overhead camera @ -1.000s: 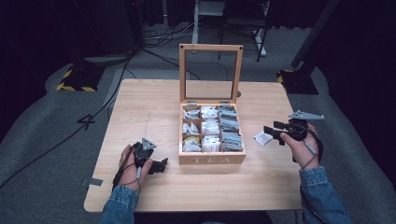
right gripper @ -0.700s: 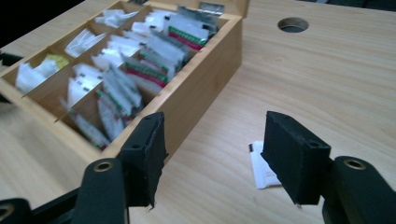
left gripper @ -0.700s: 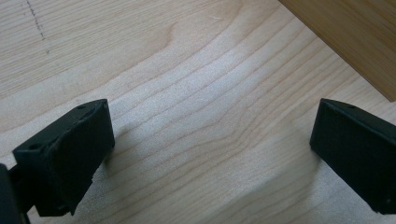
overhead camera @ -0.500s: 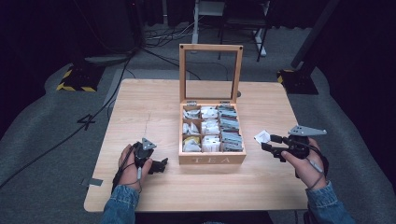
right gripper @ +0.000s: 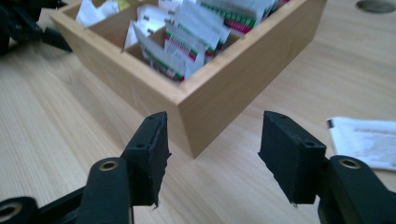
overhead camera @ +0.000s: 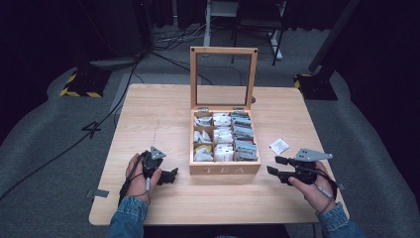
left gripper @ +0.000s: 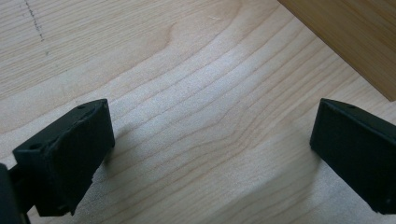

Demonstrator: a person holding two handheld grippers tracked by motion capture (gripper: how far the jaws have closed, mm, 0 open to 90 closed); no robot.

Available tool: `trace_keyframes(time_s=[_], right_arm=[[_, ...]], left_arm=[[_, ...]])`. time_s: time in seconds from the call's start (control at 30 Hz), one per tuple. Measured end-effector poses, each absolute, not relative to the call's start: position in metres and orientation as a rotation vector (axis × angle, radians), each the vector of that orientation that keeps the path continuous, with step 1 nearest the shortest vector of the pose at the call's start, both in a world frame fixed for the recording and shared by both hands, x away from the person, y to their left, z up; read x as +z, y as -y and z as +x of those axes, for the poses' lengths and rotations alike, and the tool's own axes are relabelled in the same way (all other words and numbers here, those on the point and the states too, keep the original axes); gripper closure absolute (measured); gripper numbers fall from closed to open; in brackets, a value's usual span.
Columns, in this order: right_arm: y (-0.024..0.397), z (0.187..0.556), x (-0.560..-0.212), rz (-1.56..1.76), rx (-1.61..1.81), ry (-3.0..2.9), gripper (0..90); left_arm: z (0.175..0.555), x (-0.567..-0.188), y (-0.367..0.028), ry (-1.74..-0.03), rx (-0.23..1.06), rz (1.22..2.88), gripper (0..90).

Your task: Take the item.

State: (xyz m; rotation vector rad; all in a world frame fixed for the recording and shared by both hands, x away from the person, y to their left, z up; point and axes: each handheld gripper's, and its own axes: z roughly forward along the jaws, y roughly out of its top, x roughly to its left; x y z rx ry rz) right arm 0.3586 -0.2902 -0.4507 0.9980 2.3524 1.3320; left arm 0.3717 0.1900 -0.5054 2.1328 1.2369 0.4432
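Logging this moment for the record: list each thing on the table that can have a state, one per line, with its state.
Tea box: lid open and upright, compartments holding tea bags.
Loose tea bag: flat on the table, right of the box, touching nothing.
Left hand-held gripper: open, empty, low over the table.
Right hand-held gripper: open, empty, pointing at the box's corner.
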Motion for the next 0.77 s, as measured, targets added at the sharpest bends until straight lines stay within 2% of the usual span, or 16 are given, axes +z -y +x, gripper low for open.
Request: trace_keyframes(time_s=[0.33,0.57,0.63,0.77], right_arm=[[0.288,0.353,-0.483,0.984,1.228,-2.464,36.4],[0.286,0.352,-0.493,0.900,1.129,-2.488,32.3],[0.285,0.351,-0.496,0.955,1.068,-2.528,28.0],[0.279,0.352,-0.505,0.883,1.084,-2.519,8.7]], left_arm=[[0.372,-0.505,-0.190,-1.237,0.443,2.133,0.1],[0.372,-0.506,-0.190,-1.238,0.441,2.132,0.1],[0.372,-0.506,-0.190,-1.235,0.443,2.132,0.1],[0.372,-0.506,-0.190,-1.234,0.441,2.133,0.1]])
